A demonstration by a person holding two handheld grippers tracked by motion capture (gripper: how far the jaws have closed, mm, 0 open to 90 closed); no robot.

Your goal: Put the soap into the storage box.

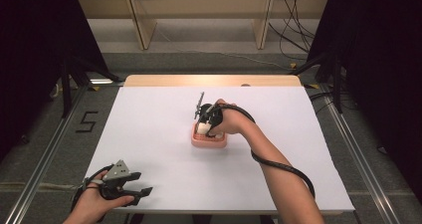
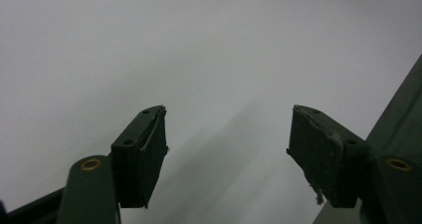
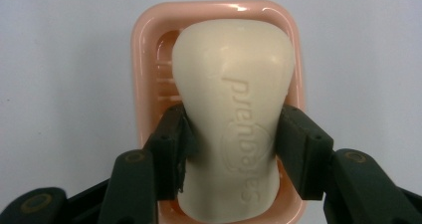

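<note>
Pale cream bar of soap [image 3: 233, 119] with embossed lettering: over the pink rectangular plastic soap dish [image 3: 141, 50], pinched at its waisted middle between both jaws of the right gripper [image 3: 233, 149]; resting in the dish or lifted, cannot tell. Pink dish [image 1: 219, 141]: near the middle of the white table sheet [image 1: 159, 134]. Left gripper [image 1: 138, 188]: near front-left corner of the sheet, well apart from the dish, jaws spread wide, nothing between them.
</note>
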